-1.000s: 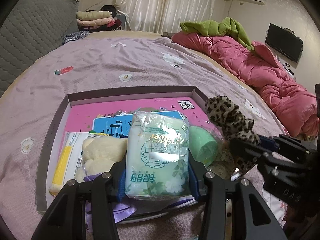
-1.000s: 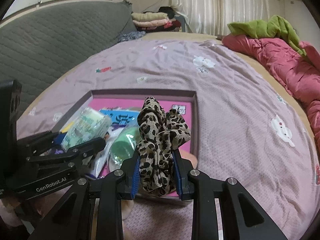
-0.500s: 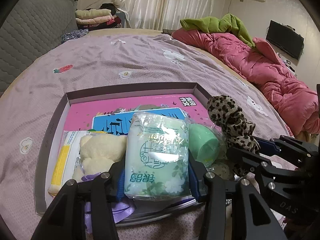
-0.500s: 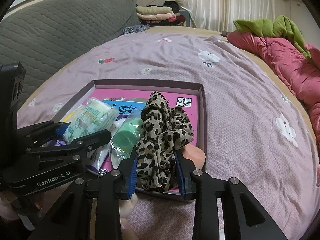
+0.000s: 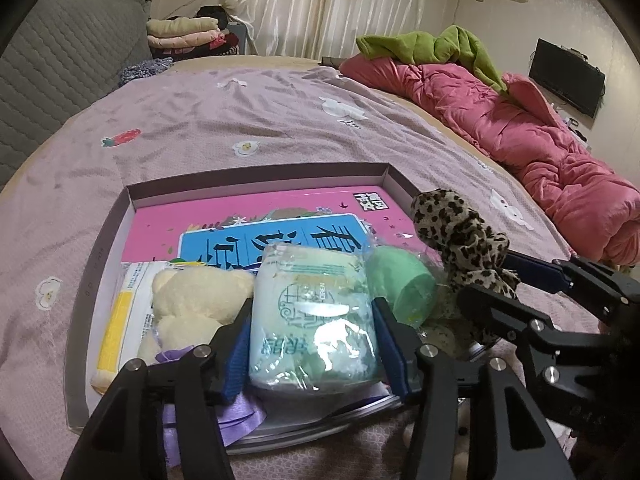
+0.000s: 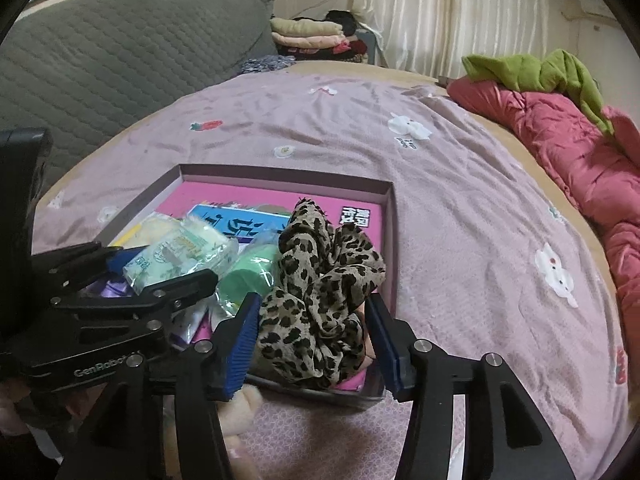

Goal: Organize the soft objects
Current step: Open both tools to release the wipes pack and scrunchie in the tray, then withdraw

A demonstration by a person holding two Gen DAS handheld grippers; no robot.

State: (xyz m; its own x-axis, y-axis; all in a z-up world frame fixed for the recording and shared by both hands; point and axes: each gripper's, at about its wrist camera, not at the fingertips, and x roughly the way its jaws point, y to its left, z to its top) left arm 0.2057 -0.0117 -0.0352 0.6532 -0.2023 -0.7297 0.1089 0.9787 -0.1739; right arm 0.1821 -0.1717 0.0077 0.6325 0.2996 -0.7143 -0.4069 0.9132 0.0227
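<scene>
A shallow grey-purple box (image 5: 256, 176) with a pink book inside lies on the bed. My left gripper (image 5: 312, 344) is shut on a green tissue pack (image 5: 312, 312), held over the box's near part. The pack also shows in the right wrist view (image 6: 180, 252). My right gripper (image 6: 312, 340) is open, its blue pads standing apart from the leopard-print scrunchie (image 6: 324, 288), which rests in the box's near right corner (image 6: 390, 240). The scrunchie also shows in the left wrist view (image 5: 464, 236). A cream plush bear (image 5: 192, 300) and a green wrapped roll (image 5: 404, 284) lie in the box.
A pink quilt (image 5: 520, 136) with a green garment (image 5: 432, 44) lies along the bed's right side. A grey quilted headboard (image 6: 100, 52) and folded clothes (image 6: 312, 32) are at the back left. A small plush toy (image 6: 244, 404) lies beside the box's near edge.
My right gripper has opened, and the scrunchie now rests in the box between the spread pads. My left gripper, still holding the tissue pack, has moved forward and lower over the box.
</scene>
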